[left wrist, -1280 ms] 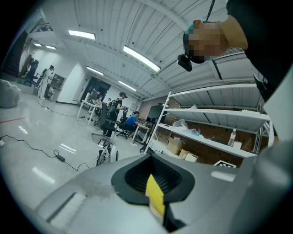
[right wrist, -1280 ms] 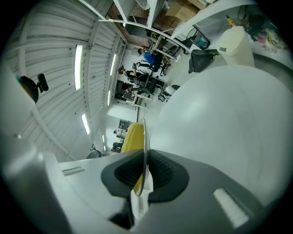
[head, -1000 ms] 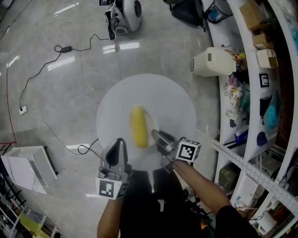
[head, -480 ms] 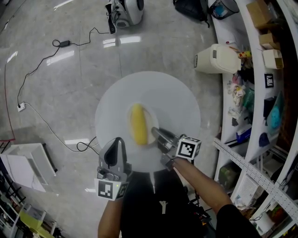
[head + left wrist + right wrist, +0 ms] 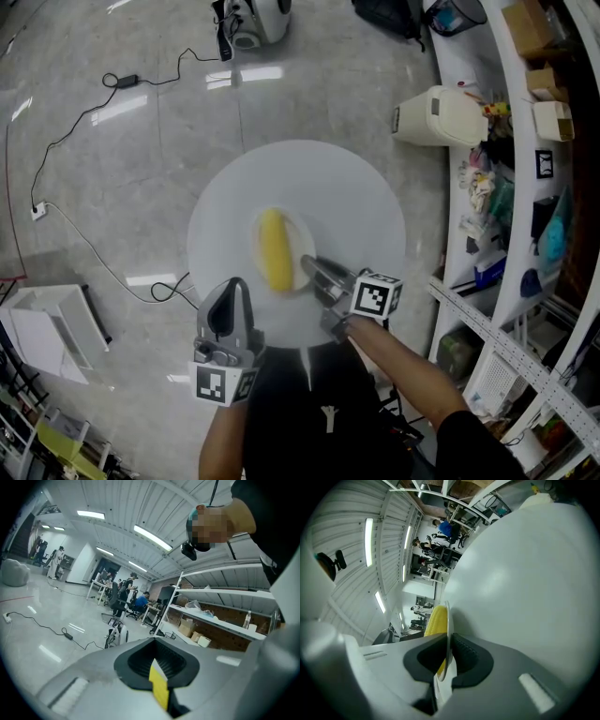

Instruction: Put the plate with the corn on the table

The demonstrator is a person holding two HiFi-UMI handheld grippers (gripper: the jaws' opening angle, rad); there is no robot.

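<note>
Right gripper [image 5: 314, 269], forearm reaching far-left, pinches the near-right rim of the plate [image 5: 302, 236] bearing corn [image 5: 274, 249]; left gripper [image 5: 233, 287] closed, empty, near.

- The left gripper [image 5: 155, 660] fills the lower frame, its jaws closed together with a yellow strip [image 5: 160, 687] at the seam.
- A cable [image 5: 47, 629] trails over the shiny floor [image 5: 28, 639] at left.
- People [image 5: 133, 599] sit at desks, centre.
- Shelves [image 5: 225, 623] with boxes [image 5: 197, 638] stand at right.
- Light strips [image 5: 152, 537] cross the top.
</note>
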